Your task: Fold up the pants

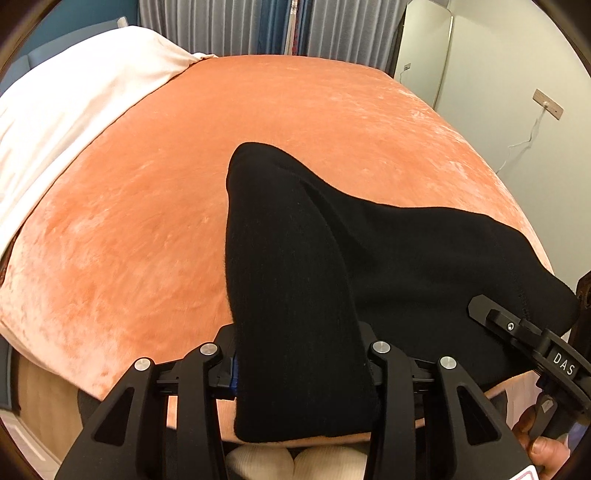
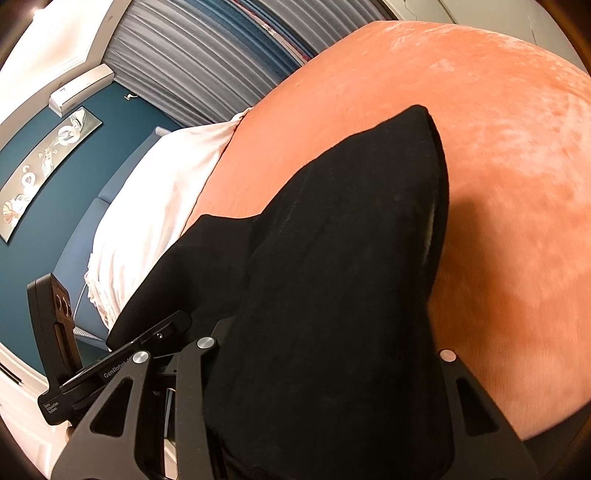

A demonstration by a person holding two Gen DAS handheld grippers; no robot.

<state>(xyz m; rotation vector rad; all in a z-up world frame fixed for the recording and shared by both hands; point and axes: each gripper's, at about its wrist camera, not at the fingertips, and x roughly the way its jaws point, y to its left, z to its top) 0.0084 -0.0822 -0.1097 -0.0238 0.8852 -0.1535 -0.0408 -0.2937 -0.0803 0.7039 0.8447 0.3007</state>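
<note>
Black pants (image 1: 388,258) lie on the orange bed cover (image 1: 147,221), with the near end lifted. My left gripper (image 1: 299,354) is shut on a fold of the black cloth, which drapes over its fingers and hides the tips. My right gripper (image 2: 325,369) is shut on the pants (image 2: 351,240) too, and the cloth covers its fingers. The right gripper also shows in the left wrist view (image 1: 524,332) at the pants' right edge. The left gripper also shows at the lower left of the right wrist view (image 2: 122,354).
A white pillow or duvet (image 1: 62,122) lies at the bed's far left. Grey and blue curtains (image 1: 258,26) hang behind the bed. A white wall with a cable (image 1: 524,140) is on the right. The bed's near edge (image 1: 295,439) is just below the grippers.
</note>
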